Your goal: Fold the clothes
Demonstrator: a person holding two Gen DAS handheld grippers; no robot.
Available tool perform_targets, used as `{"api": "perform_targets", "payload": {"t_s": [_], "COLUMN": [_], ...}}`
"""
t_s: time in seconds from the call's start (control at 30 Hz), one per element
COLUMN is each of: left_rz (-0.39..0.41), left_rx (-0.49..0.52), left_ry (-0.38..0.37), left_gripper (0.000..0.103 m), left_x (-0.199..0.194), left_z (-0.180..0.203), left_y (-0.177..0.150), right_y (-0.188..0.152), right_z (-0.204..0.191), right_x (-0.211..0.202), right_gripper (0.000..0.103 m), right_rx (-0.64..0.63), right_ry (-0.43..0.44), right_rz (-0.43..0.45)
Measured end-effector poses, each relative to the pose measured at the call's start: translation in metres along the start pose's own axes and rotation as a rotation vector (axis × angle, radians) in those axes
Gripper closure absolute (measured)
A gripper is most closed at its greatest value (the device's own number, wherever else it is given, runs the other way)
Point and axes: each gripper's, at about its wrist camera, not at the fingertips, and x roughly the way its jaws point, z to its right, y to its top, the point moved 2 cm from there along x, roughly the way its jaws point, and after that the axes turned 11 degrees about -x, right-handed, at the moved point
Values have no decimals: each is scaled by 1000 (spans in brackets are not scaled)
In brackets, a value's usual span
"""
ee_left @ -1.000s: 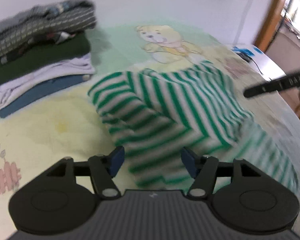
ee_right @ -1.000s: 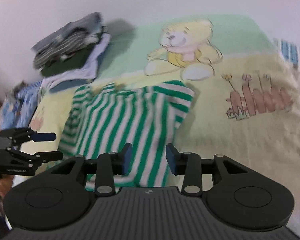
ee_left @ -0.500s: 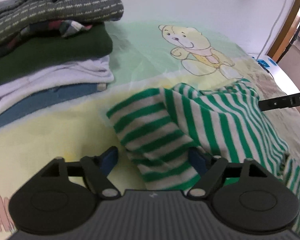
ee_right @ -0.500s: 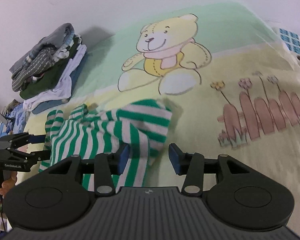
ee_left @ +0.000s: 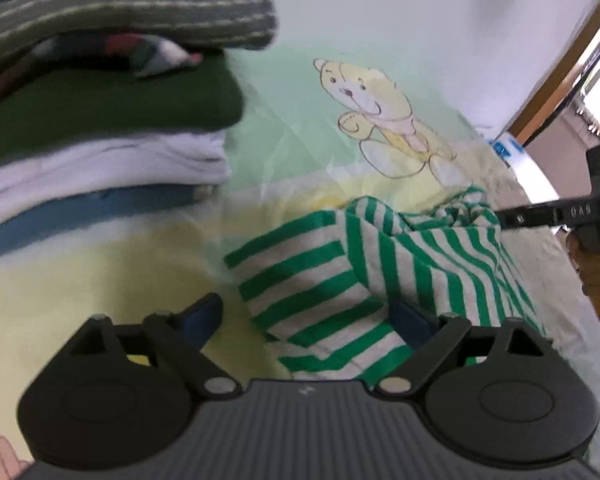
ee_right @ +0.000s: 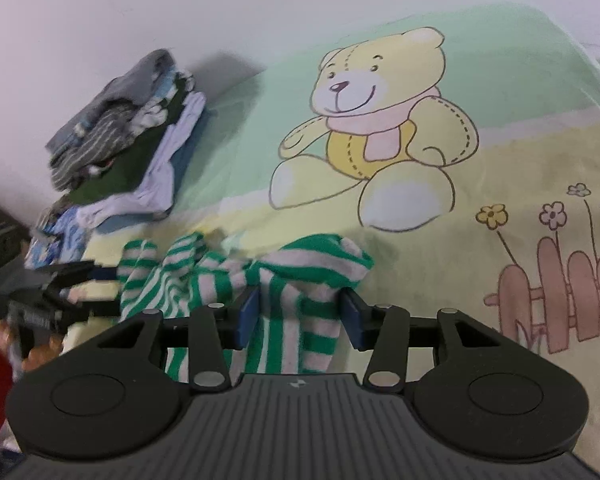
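The shirt (ee_right: 260, 280) lies bunched on the bed (ee_right: 480, 272), in front of the printed bear (ee_right: 376, 128). The stack (ee_right: 132, 152) sits behind it to the left, against the wall (ee_right: 180, 8). Both tools (ee_left: 308, 312) (ee_right: 298, 312) straddle the shirt's near folds.

Bear-print bed sheet (ee_right: 520, 128) carries striped garment (ee_right: 312, 264) and, seemingly, 1 folded stack (ee_right: 132, 152).

Clothes pile (ee_left: 100, 92) blurred and cropped left, striped shirt (ee_right: 284, 320) hem behind gripper
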Motion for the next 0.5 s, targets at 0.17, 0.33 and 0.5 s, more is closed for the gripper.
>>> {"api": "perform_targets", "payload": {"t_s": [0.17, 0.33, 0.5], "left_rz": [8, 2, 21], "left_rx": [-68, -57, -1], "left_ry": [-27, -69, -66], "left_gripper": [10, 10, 16], "left_x": [4, 16, 18], "left_z": [-12, -1, 7], "left_y": [11, 16, 10], "right_y": [-3, -6, -8], "right_z": [5, 6, 13], "right_x": [-1, 3, -1], "right_gripper": [54, 53, 60], "right_rx": [5, 8, -7], "right_ry": [61, 127, 127], "right_rz": [-14, -28, -39]}}
